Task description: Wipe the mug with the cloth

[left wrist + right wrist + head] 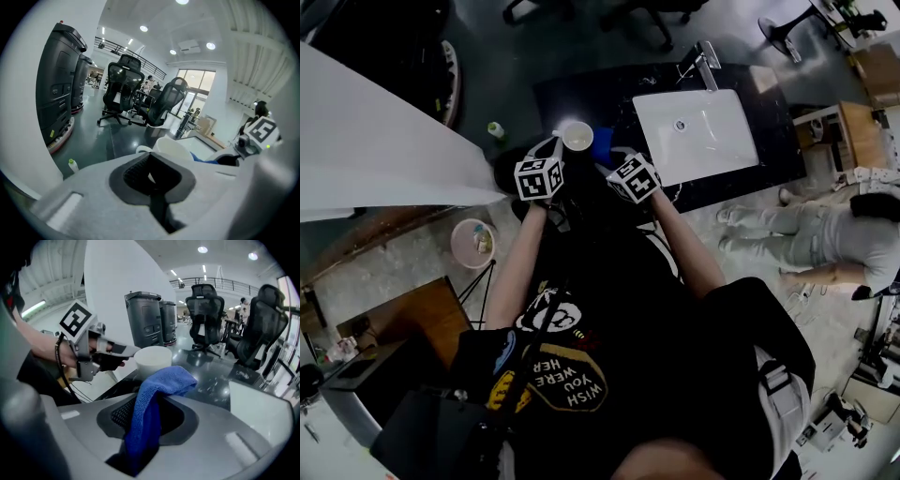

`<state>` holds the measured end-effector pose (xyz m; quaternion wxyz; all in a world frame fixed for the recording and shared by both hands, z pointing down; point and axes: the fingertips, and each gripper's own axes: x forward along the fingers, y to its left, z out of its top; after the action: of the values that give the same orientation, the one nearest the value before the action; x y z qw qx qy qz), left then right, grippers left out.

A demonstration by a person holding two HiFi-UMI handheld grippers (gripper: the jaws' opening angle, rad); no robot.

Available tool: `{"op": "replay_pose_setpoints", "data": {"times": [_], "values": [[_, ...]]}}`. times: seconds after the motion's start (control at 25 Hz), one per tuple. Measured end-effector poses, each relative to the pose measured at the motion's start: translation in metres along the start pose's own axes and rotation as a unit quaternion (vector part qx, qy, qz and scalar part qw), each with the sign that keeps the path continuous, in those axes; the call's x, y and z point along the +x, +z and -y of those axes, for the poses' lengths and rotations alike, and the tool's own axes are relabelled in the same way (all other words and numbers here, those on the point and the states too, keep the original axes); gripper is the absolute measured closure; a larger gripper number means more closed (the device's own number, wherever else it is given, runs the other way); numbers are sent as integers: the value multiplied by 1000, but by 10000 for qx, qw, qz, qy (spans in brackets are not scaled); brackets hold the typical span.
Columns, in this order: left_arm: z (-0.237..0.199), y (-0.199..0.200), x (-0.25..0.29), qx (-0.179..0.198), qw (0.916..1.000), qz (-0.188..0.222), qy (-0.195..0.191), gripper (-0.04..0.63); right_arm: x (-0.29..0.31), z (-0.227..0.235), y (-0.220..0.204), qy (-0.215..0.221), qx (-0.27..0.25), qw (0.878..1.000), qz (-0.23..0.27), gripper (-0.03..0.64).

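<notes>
Countertop [581,94] edge: left claw [149,174] grips mug [153,361], cloth [154,399] beside.

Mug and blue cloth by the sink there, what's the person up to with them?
A person stands at a dark counter beside a white sink, a handheld gripper in each hand. The left gripper is shut on a white mug, seemingly by its handle. The right gripper is shut on a blue cloth, held right beside the mug. Whether cloth and mug touch cannot be told.
</notes>
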<state>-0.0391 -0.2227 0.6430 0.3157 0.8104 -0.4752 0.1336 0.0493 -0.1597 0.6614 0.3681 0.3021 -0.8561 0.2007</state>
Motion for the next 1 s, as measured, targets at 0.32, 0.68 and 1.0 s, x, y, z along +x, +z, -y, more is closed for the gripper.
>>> {"op": "replay_pose_setpoints", "data": {"times": [0.32, 0.68, 1.0], "values": [[1, -2, -1, 17, 10000, -33, -19, 592, -23, 44, 15, -384, 689, 9938, 789, 499], [3, -2, -2, -187, 9998, 8, -7, 592, 5, -7, 2, 407, 69, 9991, 113, 497], [9, 1, -4, -189, 9997, 40, -165, 592, -21, 44, 10, 139, 745, 9950, 651, 499]]}}
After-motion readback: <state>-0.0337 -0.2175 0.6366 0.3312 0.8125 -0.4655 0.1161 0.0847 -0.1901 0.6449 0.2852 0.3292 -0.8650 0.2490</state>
